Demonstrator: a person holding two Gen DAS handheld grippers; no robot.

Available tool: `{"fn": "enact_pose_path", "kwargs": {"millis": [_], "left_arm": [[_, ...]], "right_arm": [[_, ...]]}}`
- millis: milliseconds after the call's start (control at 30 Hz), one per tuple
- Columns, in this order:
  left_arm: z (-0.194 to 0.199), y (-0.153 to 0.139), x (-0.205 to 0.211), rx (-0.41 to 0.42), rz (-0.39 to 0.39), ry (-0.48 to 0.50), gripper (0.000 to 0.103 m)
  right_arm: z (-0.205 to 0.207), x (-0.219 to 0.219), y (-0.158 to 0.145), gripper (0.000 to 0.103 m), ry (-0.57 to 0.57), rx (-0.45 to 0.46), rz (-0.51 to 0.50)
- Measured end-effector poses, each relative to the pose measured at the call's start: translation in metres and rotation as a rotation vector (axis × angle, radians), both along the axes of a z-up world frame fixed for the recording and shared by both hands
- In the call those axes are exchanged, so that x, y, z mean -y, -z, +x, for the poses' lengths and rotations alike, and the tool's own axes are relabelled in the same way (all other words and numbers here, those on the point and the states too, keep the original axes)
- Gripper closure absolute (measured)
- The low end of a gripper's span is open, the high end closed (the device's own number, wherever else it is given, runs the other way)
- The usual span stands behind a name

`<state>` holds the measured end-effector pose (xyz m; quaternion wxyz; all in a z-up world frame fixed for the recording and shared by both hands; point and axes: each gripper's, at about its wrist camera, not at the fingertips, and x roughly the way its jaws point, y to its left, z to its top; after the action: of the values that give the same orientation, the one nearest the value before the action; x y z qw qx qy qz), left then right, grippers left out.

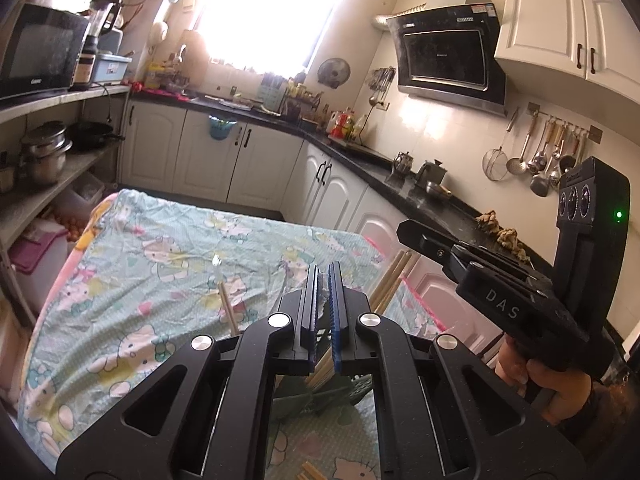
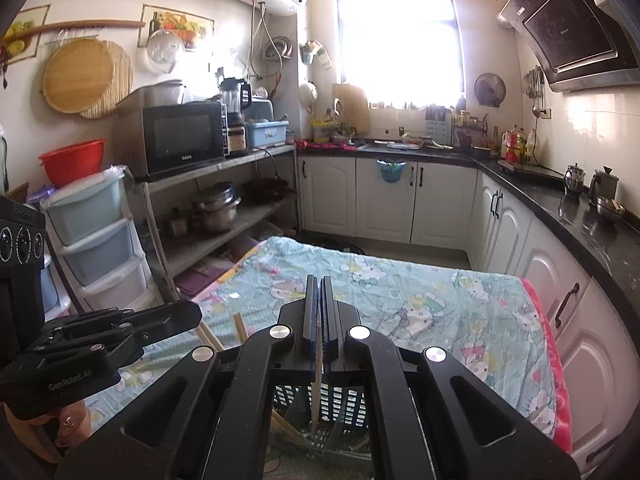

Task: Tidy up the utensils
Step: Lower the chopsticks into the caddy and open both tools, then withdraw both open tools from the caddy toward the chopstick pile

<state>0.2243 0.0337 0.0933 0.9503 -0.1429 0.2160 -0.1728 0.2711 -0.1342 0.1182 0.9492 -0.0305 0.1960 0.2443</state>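
- L gripper [image 1: 325, 276]: fingers pinch clear plastic wrap, over the cartoon-print tablecloth [image 1: 140, 264] near its front edge.
- R gripper [image 2: 320, 292]: fingers pinch one wooden chopstick [image 2: 317, 392], upright, lower end in the black slotted basket [image 2: 344, 412] w/ more chopsticks.

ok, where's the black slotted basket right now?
In the right wrist view the black slotted basket sits on the cartoon-print cloth, directly below the right gripper, whose held chopstick hangs into it.
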Motion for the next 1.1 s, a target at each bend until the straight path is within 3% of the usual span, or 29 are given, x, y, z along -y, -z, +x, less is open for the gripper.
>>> {"fn": "enact_pose_path", "kwargs": {"millis": [300,367,500,700,767,1100], "left_arm": [[0.007,0.014,0.001,-0.035,0.004,0.000,0.100],[0.008,0.016,0.001,-0.042,0.005,0.001,0.100],[0.007,0.018,0.002,-0.049,0.013,0.000,0.098],[-0.001,0.010,-0.001,-0.019,0.014,-0.011,0.074],[-0.004,0.007,-0.003,-0.009,0.017,-0.017,0.071],[-0.028,-0.012,-0.013,0.038,0.033,-0.077,0.031]], "right_arm": [[0.010,0.000,0.017,0.099,0.029,-0.035,-0.018],[0.011,0.001,0.019,0.087,0.031,-0.037,-0.017],[0.010,0.003,0.021,0.077,0.039,-0.035,-0.021],[0.003,0.010,0.018,0.061,0.044,-0.026,-0.015],[0.000,0.013,0.016,0.056,0.046,-0.019,-0.014],[-0.021,0.028,0.007,0.043,0.045,0.008,-0.010]]}}
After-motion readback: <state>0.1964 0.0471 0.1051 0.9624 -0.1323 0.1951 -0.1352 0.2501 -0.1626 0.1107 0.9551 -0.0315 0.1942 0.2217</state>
